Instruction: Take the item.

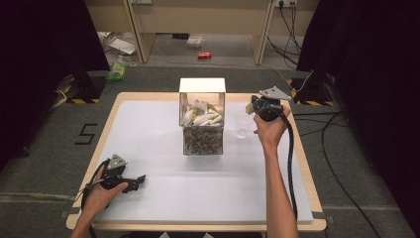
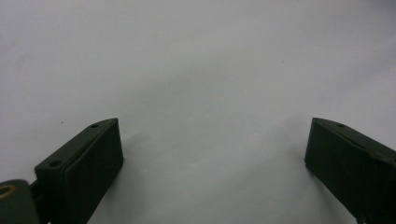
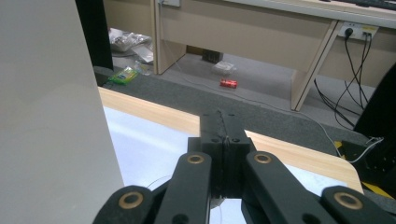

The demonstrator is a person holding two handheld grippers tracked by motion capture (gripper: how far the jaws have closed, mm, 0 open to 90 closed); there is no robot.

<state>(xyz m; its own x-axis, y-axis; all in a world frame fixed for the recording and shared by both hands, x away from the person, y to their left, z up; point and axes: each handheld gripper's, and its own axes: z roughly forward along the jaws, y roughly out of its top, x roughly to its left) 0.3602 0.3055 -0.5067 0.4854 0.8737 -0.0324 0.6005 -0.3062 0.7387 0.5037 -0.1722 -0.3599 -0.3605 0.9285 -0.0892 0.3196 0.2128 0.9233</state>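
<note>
While left claw [image 1: 140, 179] gapes wide on table [image 1: 163, 188], right claw [image 1: 250, 107] pinched together just beside clear cup [image 1: 242, 125]

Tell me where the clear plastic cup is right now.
In the high view the clear plastic cup stands on the table's right half, between the clear box and the right gripper.

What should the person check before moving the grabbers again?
1. Left gripper jaws wide apart: ok, nothing but bare white sheet between them.
2. Right gripper jaws pressed together: ok.
3. Right gripper holding something: cannot tell; something thin and clear sits by the jaws.
4. Clear cup upright beside the box: cannot tell, too faint.
5. Clear box standing at the table's middle: ok.
6. Cable away from the box: ok.
</note>
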